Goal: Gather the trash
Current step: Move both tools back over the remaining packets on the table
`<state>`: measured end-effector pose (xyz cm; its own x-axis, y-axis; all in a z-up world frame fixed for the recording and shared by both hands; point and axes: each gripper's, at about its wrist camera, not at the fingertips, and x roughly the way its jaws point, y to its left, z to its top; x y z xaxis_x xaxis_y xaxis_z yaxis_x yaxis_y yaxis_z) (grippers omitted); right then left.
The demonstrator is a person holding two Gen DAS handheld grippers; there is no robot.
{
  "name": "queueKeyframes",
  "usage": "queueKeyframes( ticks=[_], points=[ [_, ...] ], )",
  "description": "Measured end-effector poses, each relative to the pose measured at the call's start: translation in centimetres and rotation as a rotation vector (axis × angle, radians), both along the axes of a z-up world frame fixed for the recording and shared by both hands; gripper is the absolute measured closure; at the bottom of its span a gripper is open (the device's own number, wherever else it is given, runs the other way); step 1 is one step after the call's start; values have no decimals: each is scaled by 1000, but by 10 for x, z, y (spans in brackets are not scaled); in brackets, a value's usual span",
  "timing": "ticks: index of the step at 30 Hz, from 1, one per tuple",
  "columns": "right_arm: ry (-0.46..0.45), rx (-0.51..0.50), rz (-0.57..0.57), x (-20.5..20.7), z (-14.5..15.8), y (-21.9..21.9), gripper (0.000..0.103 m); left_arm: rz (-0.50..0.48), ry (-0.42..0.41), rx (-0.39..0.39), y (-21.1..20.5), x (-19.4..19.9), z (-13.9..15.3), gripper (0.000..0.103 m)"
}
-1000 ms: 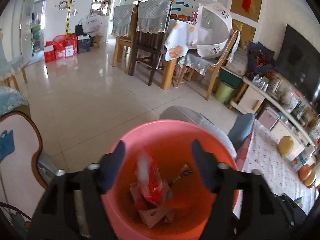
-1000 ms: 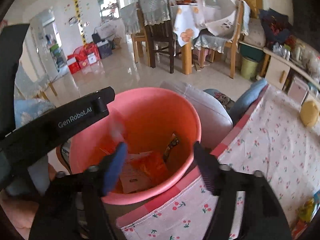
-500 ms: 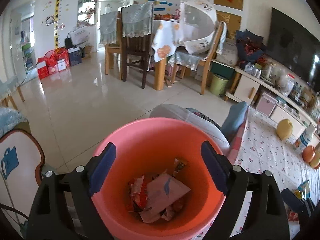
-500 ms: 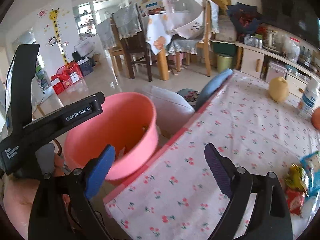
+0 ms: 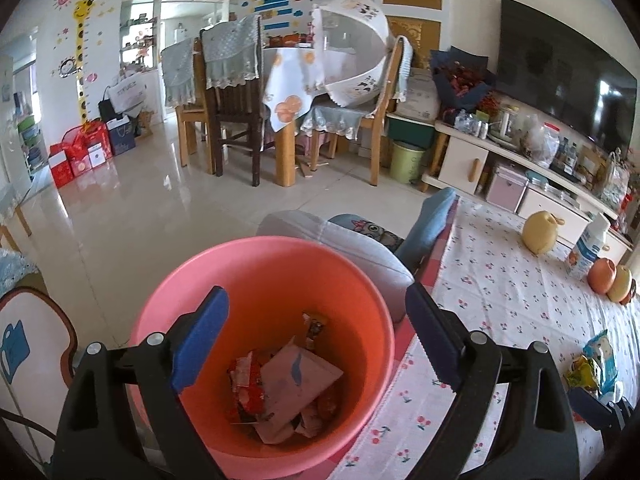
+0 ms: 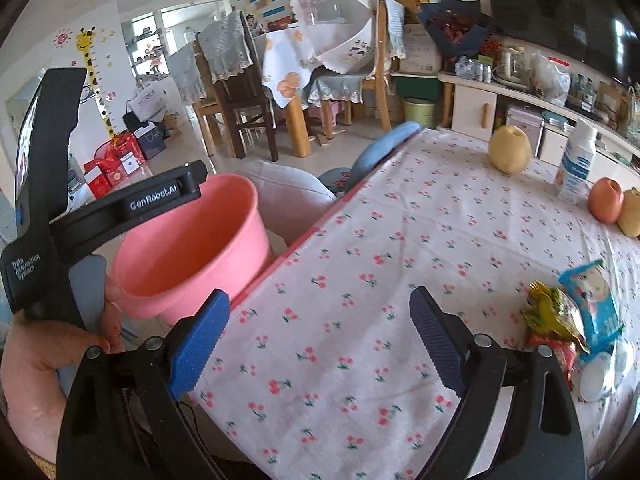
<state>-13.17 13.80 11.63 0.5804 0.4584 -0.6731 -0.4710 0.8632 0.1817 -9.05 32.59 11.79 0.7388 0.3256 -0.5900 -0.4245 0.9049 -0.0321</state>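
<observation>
A pink bucket (image 5: 256,264) stands beside the table edge and holds several wrappers and a white paper (image 5: 294,380). My left gripper (image 5: 316,340) hangs open and empty right above the bucket. The bucket also shows in the right wrist view (image 6: 192,248). My right gripper (image 6: 320,340) is open and empty over the cherry-print tablecloth (image 6: 400,248). Trash lies at the table's right: a yellow-green wrapper (image 6: 554,316), a blue snack packet (image 6: 592,300), a red wrapper (image 6: 556,354) and a white wad (image 6: 598,376). The left gripper's body (image 6: 100,216) crosses the left of that view.
On the table stand a yellow pear (image 6: 510,148), a white bottle (image 6: 576,164), an apple (image 6: 606,200) and another fruit (image 6: 632,216). A grey cushion (image 5: 360,248) and blue cushion (image 5: 432,220) lie behind the bucket. Dining chairs and a table stand across the tiled floor.
A wrapper dropped from my left gripper into the bucket and the jaws opened wider. My right gripper swung right, from over the bucket to over the tablecloth, bringing the trash pile into view.
</observation>
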Motion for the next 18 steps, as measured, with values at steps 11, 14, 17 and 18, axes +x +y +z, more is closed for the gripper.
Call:
queueKeyframes(
  ticks=[11, 14, 17, 18],
  points=[
    [-2, -25, -18, -12, -6, -27, 13, -53, 13, 27, -30, 8, -1, 12],
    [-4, -39, -18, -15, -7, -32, 13, -72, 19, 39, -41, 12, -1, 12],
    [-8, -53, -22, -18, -8, -39, 12, -89, 25, 48, -50, 14, -2, 12],
    [-8, -58, -25, -19, -9, -42, 11, -94, 28, 51, -53, 15, -2, 12]
  ],
)
